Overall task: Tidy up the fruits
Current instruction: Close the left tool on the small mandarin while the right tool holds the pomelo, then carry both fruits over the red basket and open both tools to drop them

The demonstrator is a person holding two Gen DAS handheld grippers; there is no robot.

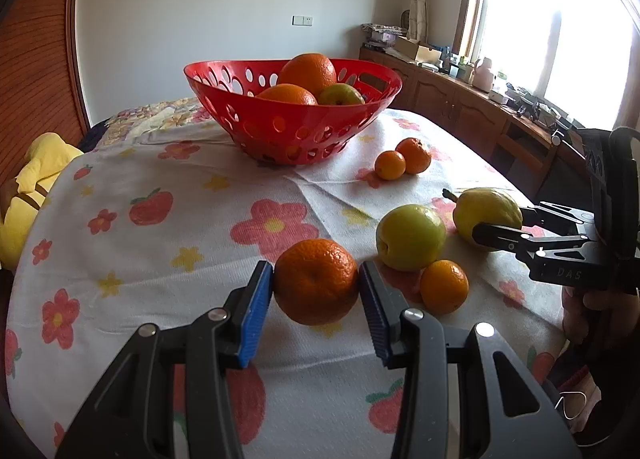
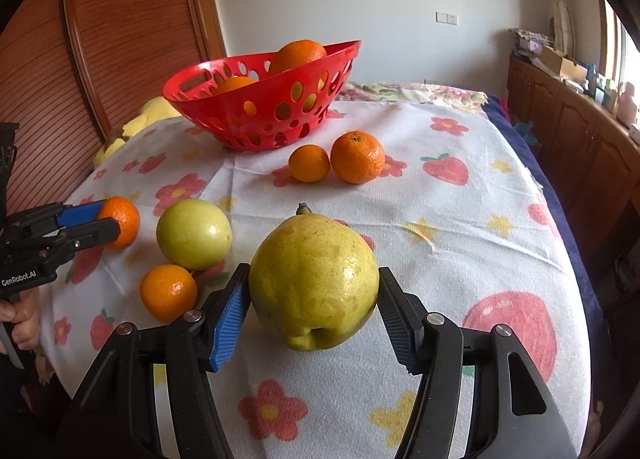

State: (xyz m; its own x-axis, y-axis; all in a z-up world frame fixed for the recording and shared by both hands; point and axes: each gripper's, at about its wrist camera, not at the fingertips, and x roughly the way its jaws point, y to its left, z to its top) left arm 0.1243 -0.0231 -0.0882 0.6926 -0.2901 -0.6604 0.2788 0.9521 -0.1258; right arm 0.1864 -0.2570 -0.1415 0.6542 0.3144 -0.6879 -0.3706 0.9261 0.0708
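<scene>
My left gripper (image 1: 316, 287) is shut on an orange tangerine (image 1: 316, 281), both blue pads against its sides, at cloth level. My right gripper (image 2: 314, 299) is shut on a large yellow pear (image 2: 314, 279), also low over the cloth. The pear also shows in the left wrist view (image 1: 486, 211), and the tangerine in the right wrist view (image 2: 122, 221). A red perforated basket (image 1: 240, 103) at the table's far side holds two oranges (image 1: 308, 71) and a green apple (image 1: 340, 95).
Loose on the flowered cloth (image 1: 160, 259) lie a green apple (image 1: 410, 237), a small tangerine (image 1: 444, 285) and two more tangerines (image 1: 404, 161) near the basket. A yellow cushion (image 1: 28, 195) sits at the left edge. Wooden cabinets (image 1: 460, 103) run along the right wall.
</scene>
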